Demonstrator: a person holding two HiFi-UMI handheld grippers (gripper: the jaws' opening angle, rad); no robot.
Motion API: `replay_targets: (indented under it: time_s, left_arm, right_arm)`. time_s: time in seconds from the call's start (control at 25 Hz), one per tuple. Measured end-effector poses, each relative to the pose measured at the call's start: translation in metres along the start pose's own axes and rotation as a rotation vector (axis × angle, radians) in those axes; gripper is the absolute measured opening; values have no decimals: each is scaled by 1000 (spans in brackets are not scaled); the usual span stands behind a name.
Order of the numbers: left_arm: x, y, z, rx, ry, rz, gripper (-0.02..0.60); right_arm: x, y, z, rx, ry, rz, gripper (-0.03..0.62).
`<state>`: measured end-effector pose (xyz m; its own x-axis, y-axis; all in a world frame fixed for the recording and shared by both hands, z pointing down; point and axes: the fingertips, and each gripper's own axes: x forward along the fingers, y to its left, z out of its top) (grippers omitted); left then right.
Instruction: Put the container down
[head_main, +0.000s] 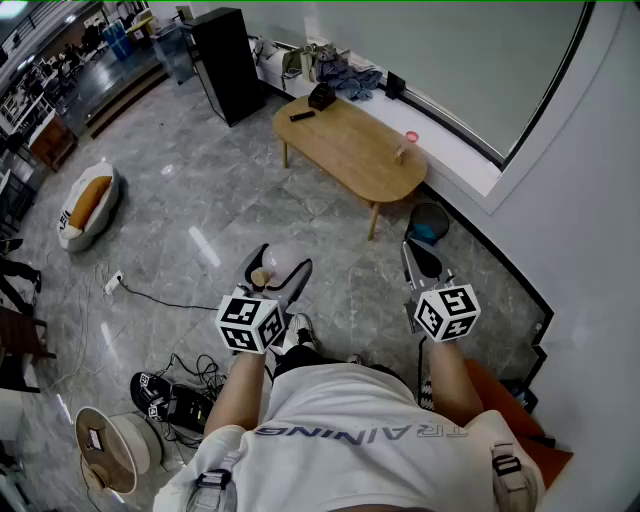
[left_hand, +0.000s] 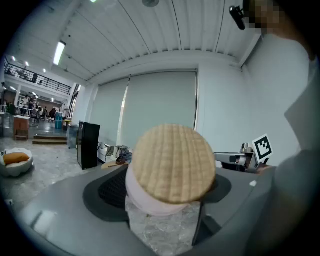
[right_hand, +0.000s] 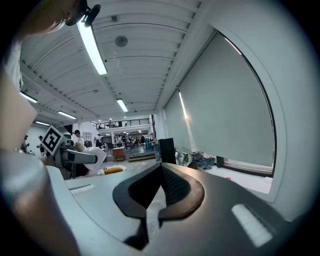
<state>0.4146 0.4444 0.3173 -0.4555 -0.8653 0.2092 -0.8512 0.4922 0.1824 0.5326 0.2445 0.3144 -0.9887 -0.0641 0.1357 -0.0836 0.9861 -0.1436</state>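
The left gripper (head_main: 277, 270) has its jaws spread wide and clamped on the sides of the container (left_hand: 172, 162). The pale jar lies tipped over between them, its round woven lid (left_hand: 173, 161) turned back toward the person. It is held up over the grey floor (head_main: 190, 210), well short of the near end of the wooden table (head_main: 350, 152). The right gripper (right_hand: 160, 169) hangs alongside with its jaws closed together, nothing between them.
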Motion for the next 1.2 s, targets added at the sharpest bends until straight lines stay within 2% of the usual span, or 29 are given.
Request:
replay_targets:
  time_s: [0.56, 0.72, 0.88, 1.2]
  left_arm:
    - [0, 6, -7, -9, 0, -11, 391]
    - [2, 15, -3, -18, 5, -14, 391]
    - [6, 21, -1, -21, 13, -19, 391]
    - [39, 60, 6, -55, 16, -41, 391]
  right_arm:
    - [7, 4, -11, 9, 8, -5, 15]
    - [15, 7, -7, 63, -16, 7, 15]
    - [20, 1, -7, 97, -25, -16, 17]
    - [69, -8, -16, 104, 33, -61, 17]
